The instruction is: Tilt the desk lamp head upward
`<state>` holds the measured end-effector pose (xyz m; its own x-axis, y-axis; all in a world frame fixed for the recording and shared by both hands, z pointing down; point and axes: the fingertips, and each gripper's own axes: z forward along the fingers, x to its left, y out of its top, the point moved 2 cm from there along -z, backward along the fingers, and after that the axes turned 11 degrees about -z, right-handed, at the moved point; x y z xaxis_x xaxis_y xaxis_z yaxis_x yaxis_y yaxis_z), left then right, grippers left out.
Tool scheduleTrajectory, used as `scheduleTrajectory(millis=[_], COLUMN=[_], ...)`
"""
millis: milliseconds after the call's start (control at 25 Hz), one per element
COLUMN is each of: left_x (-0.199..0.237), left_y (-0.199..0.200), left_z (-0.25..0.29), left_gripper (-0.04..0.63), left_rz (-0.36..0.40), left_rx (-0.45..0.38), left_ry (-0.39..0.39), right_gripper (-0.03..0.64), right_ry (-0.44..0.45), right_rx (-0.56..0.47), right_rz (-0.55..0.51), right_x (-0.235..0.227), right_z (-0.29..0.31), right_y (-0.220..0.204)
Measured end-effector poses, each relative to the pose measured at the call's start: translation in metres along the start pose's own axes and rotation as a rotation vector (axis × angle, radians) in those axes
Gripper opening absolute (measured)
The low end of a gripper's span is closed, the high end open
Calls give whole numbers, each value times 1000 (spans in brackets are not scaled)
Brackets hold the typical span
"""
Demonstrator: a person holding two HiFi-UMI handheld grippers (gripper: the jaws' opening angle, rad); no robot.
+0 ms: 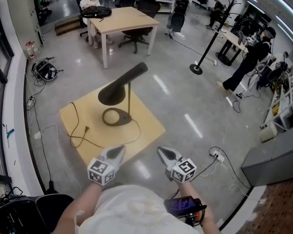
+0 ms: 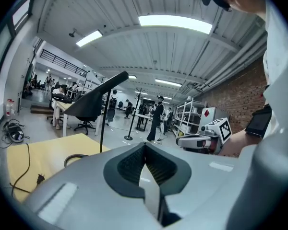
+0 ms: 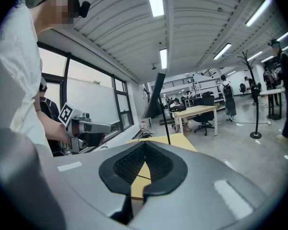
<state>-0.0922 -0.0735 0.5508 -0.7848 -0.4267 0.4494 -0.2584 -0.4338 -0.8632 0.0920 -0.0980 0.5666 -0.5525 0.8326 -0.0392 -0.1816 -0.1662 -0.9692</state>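
Observation:
A black desk lamp stands on a low yellow table (image 1: pixel 146 130). Its cone head (image 1: pixel 122 84) slants up to the right on a thin stem (image 1: pixel 129 100) above a ring base (image 1: pixel 116 117). My left gripper (image 1: pixel 120 150) and right gripper (image 1: pixel 161 150) hover side by side at the table's near edge, both shut and empty, short of the lamp. From the left gripper view the lamp head (image 2: pixel 93 102) lies ahead to the left beyond the shut left gripper (image 2: pixel 145 144). The right gripper view shows the lamp head (image 3: pixel 156 99) straight ahead past the shut right gripper (image 3: pixel 145 143).
The lamp's cord and plug (image 1: pixel 85 129) trail over the table's left side. A wooden desk (image 1: pixel 124 21) with chairs stands behind, a coat stand (image 1: pixel 205 48) to the right, and a power strip (image 1: pixel 217 155) lies on the floor. People stand at the back and right.

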Motion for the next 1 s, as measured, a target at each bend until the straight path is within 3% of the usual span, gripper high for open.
scheduleTrajectory(millis=[440, 1000], left_x=[58, 98], left_y=[36, 57], left_z=[6, 24], left_gripper=[2, 2], left_rz=[-14, -19], left_rx=[-22, -46], left_ry=[8, 114], right_gripper=[11, 11], right_ry=[-17, 113], right_rx=[52, 80], right_rz=[-65, -101], right_x=[-30, -52], right_z=[42, 96], right_y=[22, 13])
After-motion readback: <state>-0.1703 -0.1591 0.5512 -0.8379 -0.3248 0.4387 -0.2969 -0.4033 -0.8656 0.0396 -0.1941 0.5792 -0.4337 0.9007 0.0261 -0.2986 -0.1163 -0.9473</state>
